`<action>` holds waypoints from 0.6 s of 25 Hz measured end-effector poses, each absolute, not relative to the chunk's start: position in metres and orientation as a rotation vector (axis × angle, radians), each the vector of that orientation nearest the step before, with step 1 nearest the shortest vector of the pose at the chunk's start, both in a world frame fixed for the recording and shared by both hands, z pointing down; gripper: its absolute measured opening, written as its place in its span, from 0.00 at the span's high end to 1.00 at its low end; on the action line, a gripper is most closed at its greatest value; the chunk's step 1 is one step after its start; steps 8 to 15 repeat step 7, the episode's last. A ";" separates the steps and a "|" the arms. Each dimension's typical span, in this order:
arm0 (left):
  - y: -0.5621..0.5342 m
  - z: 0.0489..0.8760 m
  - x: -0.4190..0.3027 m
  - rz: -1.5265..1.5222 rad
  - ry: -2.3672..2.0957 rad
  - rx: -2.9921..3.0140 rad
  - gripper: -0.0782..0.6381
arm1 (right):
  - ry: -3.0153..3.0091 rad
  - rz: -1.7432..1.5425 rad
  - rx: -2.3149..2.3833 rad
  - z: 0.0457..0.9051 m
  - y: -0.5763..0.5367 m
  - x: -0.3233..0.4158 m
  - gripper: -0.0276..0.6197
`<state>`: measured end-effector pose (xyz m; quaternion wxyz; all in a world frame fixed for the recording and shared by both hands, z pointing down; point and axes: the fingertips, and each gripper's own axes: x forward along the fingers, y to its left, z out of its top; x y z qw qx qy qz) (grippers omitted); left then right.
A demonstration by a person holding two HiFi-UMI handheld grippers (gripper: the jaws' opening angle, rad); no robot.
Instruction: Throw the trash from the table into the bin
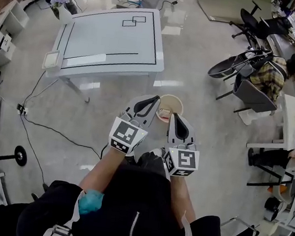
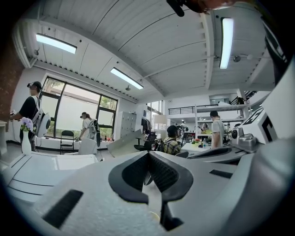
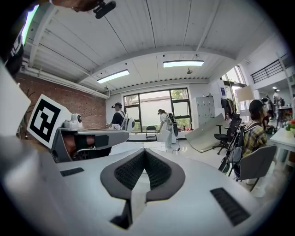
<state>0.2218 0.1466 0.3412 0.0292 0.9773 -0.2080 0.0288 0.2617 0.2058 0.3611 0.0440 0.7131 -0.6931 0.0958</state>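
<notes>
The white table (image 1: 109,36) stands ahead of me across the floor. On its near left part lies a flat white strip (image 1: 85,60), and a small white tray (image 1: 51,59) sits at its near left corner. A beige bin (image 1: 168,107) stands on the floor just beyond both grippers, with some bits inside. My left gripper (image 1: 152,100) (image 2: 148,154) is shut, its pads meeting at the tip with nothing between them. My right gripper (image 1: 175,118) (image 3: 144,151) is shut and empty too, close to the bin's near rim. Both are held side by side in front of my body.
Office chairs (image 1: 248,92) and a seated person (image 1: 280,71) are at the right. Cables (image 1: 56,131) and a wheeled stand (image 1: 19,156) lie on the floor at the left. Shelves (image 1: 0,40) line the left wall. Two people stand by the windows (image 3: 138,122).
</notes>
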 end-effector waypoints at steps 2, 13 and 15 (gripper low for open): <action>0.147 0.338 0.214 0.080 -0.653 3.013 0.88 | -2.126 0.283 2.173 0.358 0.207 0.254 0.94; 0.152 0.334 0.196 0.078 -0.677 3.013 0.88 | -2.122 0.273 2.140 0.360 0.211 0.237 0.94; 0.152 0.334 0.196 0.078 -0.677 3.013 0.88 | -2.122 0.273 2.140 0.360 0.211 0.237 0.94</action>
